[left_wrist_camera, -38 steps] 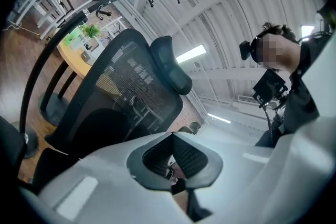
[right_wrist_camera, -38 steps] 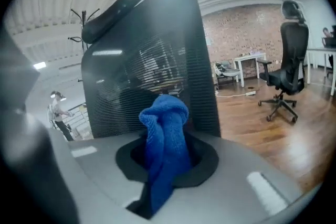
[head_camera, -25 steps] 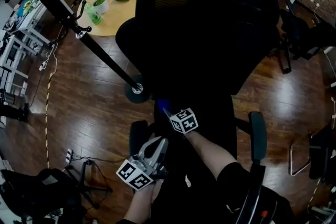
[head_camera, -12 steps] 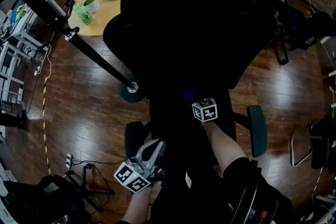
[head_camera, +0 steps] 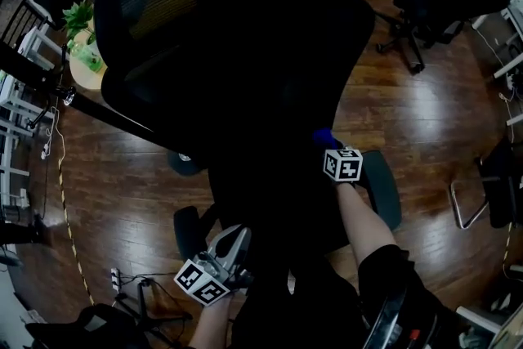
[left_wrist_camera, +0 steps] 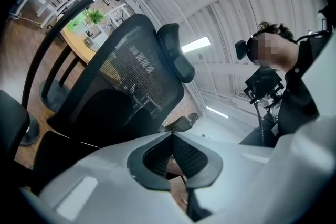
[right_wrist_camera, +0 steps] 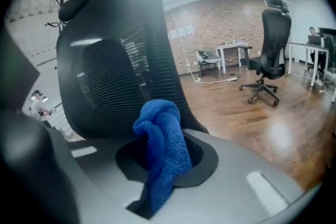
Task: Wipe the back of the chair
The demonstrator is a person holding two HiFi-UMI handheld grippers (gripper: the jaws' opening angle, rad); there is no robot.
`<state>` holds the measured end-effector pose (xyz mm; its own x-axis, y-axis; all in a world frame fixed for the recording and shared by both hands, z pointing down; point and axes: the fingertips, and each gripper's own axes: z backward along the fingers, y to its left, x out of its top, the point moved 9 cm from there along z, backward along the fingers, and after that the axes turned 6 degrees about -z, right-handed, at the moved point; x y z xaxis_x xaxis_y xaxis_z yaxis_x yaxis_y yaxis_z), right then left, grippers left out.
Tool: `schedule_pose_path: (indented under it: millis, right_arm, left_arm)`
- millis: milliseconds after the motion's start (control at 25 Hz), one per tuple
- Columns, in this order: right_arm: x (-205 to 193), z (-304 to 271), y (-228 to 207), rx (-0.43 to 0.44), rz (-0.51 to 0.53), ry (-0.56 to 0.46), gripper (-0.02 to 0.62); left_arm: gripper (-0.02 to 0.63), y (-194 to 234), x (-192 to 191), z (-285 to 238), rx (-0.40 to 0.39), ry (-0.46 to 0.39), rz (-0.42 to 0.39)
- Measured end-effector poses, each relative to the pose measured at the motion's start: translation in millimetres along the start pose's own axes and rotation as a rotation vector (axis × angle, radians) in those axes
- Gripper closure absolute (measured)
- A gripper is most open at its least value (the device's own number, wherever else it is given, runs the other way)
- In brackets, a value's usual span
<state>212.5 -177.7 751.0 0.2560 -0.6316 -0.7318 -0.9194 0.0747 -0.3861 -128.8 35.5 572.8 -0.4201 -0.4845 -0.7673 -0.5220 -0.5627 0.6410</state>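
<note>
- A black mesh office chair [head_camera: 245, 53] fills the middle of the head view, seen from behind and above, its tall back facing the person.
- The right tool [head_camera: 328, 145] is raised to the lower right part of the chair back, level with the right armrest [head_camera: 380, 188].
- Its jaws are clamped on a bunched blue cloth [right_wrist_camera: 160, 149], which sticks out past the tips and hangs down between them.
- In the right gripper view the cloth sits directly in front of the mesh; whether it is pressing on the mesh cannot be told.
- The right forearm [head_camera: 364, 225] is bare and reaches forward from the bottom right, nearly straight, with the marker cube on top of the tool.
- The left tool [left_wrist_camera: 171, 138] is held low and close to the person's body, near the left armrest [head_camera: 186, 229] and well apart from the right tool.
- Its jaws are pressed together with nothing between them, and it tilts upward, so its view looks up at the chair back, the headrest [left_wrist_camera: 176, 57] and the ceiling.
- A glossy wooden floor [head_camera: 433, 118] lies under everything.
- A round tabletop [head_camera: 75, 71] with a green plant [head_camera: 79, 16] stands beyond the chair on the left.
</note>
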Motion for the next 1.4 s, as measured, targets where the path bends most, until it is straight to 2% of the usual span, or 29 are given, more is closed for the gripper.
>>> schedule_pose_path:
  millis: [120,200,280,360,520,680,880,1040,1400]
  right_arm:
    - [5.1,14.6,24.9,0.13,-0.077,-0.062,0.551]
    - [13.7,45.6,57.7,0.274,-0.157,-0.126,0.551]
    - [31.8,94.7,96.9,0.442,-0.205,-0.202,0.551]
    - [60.0,151.9,129.4,0.579,-0.209,-0.294,0.551]
    - [103.5,254.7,167.6,0.744,-0.21,-0.415,0.551]
    - [119.7,310.0,185.1,0.809,-0.13,-0.488,0.551]
    - [128.0,342.2,188.9,0.861,-0.051,-0.533,0.551]
    - [124.3,343.1,196.3,0.844,-0.019,-0.527,0.552]
    - [123.0,339.3,201.1,0.856,-0.029,-0.514,0.552]
  left_arm:
    - [0.614,-5.2,5.2,-5.2,-0.008,-0.005,-0.004]
    - [0.614,-11.9,14.8,-4.1,-0.015,-0.016,-0.006]
    - [0.614,-22.0,31.2,-2.9,-0.031,-0.042,-0.017]
    - [0.614,-34.9,52.5,-7.0,-0.07,-0.083,-0.04]
    - [0.614,-68.8,83.6,-15.2,-0.161,-0.138,-0.077]
    - [0.614,-96.2,96.6,-18.8,-0.241,-0.177,-0.092]
    - [0.614,-113.6,105.8,-23.0,-0.294,-0.215,-0.116]
    - [0.614,-113.0,114.4,-16.5,-0.288,-0.23,-0.128]
    - [0.614,-115.4,118.2,-6.3,-0.282,-0.241,-0.139]
